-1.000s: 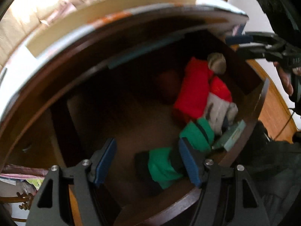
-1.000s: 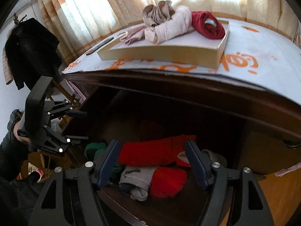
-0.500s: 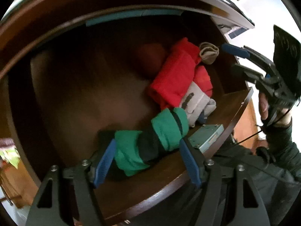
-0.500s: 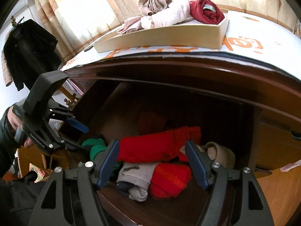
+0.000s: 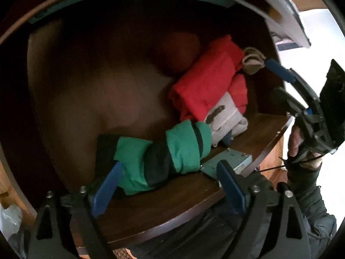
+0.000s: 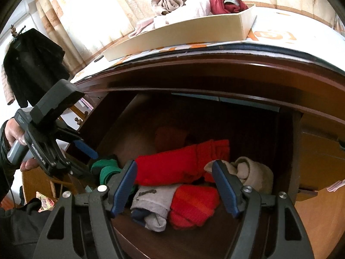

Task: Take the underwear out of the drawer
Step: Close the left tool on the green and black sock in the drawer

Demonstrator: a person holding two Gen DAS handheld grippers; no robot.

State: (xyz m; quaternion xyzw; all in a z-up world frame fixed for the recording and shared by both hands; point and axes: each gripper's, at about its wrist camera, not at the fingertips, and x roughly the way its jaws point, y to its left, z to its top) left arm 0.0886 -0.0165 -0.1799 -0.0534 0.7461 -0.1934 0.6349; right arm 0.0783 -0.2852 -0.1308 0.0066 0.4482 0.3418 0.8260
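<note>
I am spreading my left gripper (image 5: 168, 185) wider at the bottom of the left wrist view, its jaws opening around the rolled green-and-black underwear (image 5: 159, 161), which is lying between the blue pads (image 5: 107, 187) just inside the front wall of the open dark wooden drawer (image 5: 172, 205) (nothing is clamped yet). I am holding my right gripper (image 6: 174, 185) partly open and empty at the bottom of its own view, above the folded grey cloth piece (image 6: 151, 202) and the small red knitted bundle (image 6: 194, 205). Beyond those, mid-frame, a long red folded garment (image 6: 176, 166) is lying across the drawer with a beige rolled cloth (image 6: 250, 172) to its right. At the top, a shallow cream tray (image 6: 183, 34) is sitting on the cabinet top.
</note>
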